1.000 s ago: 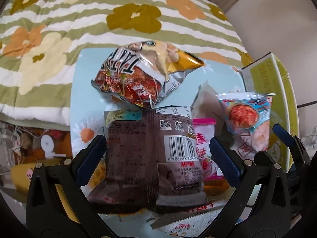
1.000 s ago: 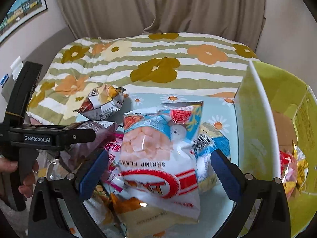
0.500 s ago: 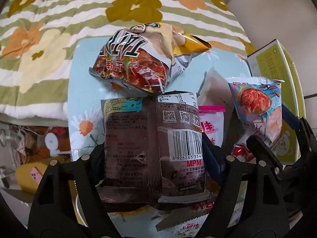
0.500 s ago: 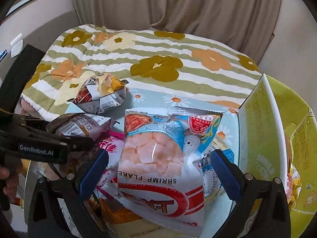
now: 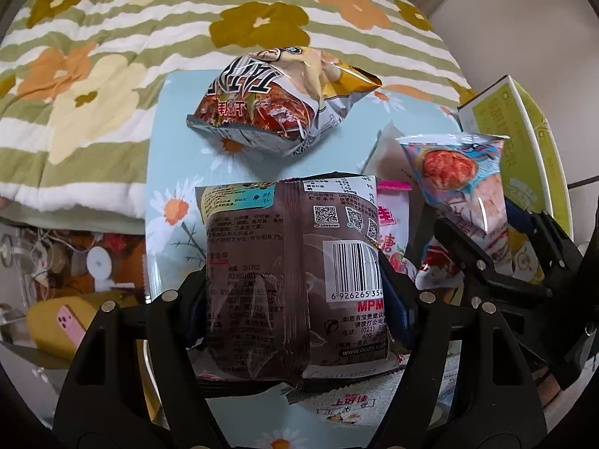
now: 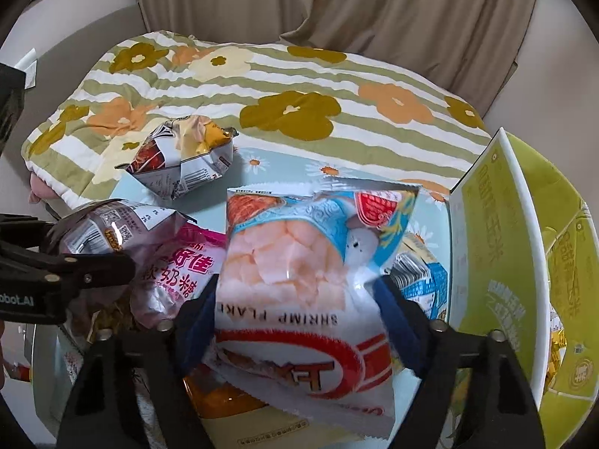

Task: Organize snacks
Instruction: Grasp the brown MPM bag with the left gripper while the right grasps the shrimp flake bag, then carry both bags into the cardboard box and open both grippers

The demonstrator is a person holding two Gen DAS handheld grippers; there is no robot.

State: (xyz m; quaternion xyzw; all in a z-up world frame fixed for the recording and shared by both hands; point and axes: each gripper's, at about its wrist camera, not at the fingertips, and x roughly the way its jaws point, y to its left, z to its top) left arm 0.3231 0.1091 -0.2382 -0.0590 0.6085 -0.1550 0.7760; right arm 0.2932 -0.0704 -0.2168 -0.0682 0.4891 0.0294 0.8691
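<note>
Nearest in the left wrist view, the left hand-held gripper point(image 5: 294, 312) is clamped on the brown snack bag point(image 5: 292, 280), back side and barcode up, above the daisy-print table point(image 5: 179, 172); the right wrist view catches this bag only at its left edge. That view shows the right hand-held gripper point(image 6: 299, 310) grasping the shrimp flakes bag point(image 6: 299, 262), with a pink candy bag point(image 6: 176, 273) just left and the yellow-green box point(image 6: 498, 247) at right. Farther off, both views show a crumpled silver snack bag point(image 5: 277, 108) lying on the table before the flowered bed quilt point(image 6: 299, 86).
</note>
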